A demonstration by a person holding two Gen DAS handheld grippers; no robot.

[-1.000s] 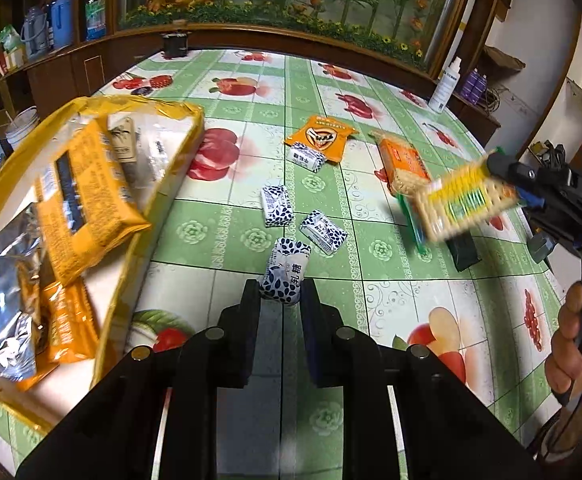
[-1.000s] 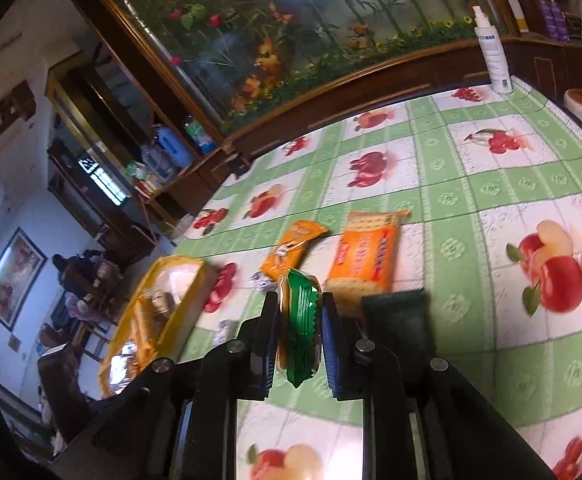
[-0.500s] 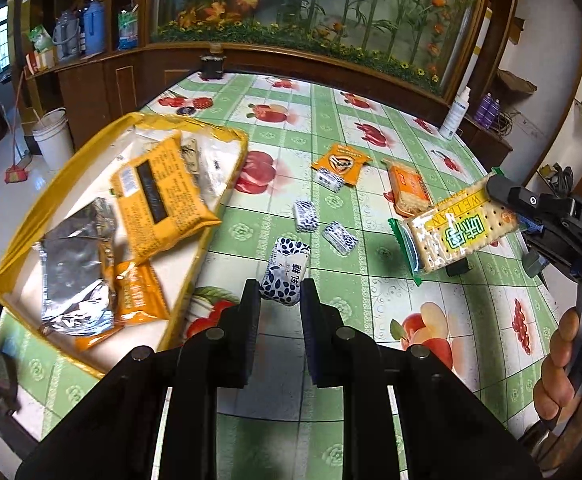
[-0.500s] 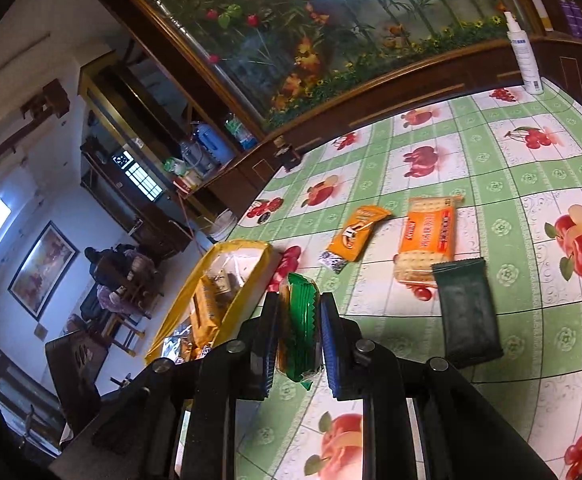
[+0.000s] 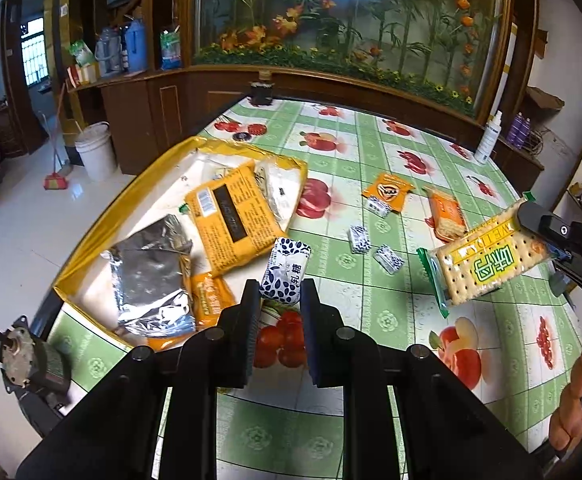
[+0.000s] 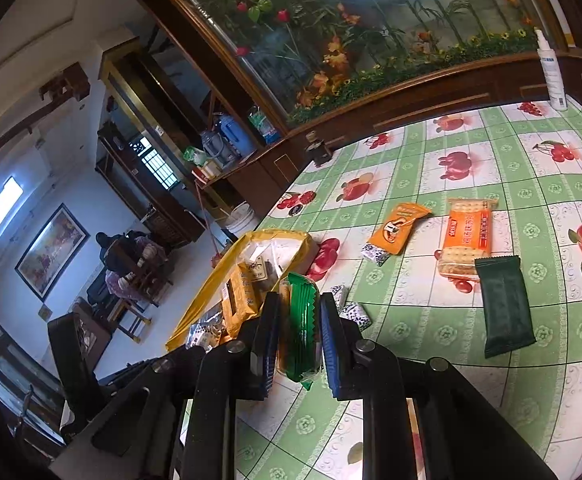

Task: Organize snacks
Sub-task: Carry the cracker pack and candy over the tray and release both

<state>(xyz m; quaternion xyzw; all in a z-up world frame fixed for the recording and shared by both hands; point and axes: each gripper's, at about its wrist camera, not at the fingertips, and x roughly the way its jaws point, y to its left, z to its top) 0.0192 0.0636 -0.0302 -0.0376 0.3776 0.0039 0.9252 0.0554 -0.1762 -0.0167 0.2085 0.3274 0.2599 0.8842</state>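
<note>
My left gripper (image 5: 279, 296) is shut on a small blue-and-white candy pack (image 5: 287, 270), held in the air near the right rim of the yellow tray (image 5: 91, 236). The tray holds a large orange bag (image 5: 233, 220), a silver pouch (image 5: 151, 272) and other packets. My right gripper (image 6: 299, 312) is shut on a green-edged cracker pack (image 6: 299, 328); from the left wrist view this cracker pack (image 5: 487, 262) hangs above the table at the right, held by the right gripper (image 5: 539, 226). The same tray (image 6: 267, 240) lies ahead and left of the right gripper.
On the fruit-print tablecloth (image 5: 371, 320) lie two small blue-and-white candies (image 5: 373, 246), an orange packet (image 6: 399, 226), an orange cracker pack (image 6: 469, 232) and a dark green packet (image 6: 505, 304). A spray bottle (image 6: 551, 74) stands at the far edge. A small motor (image 5: 27, 360) sits near the table's left corner.
Both grippers rose and drew back with their snacks. The tray now shows in full in the left wrist view, and the right gripper's cracker pack has drifted left toward the tray.
</note>
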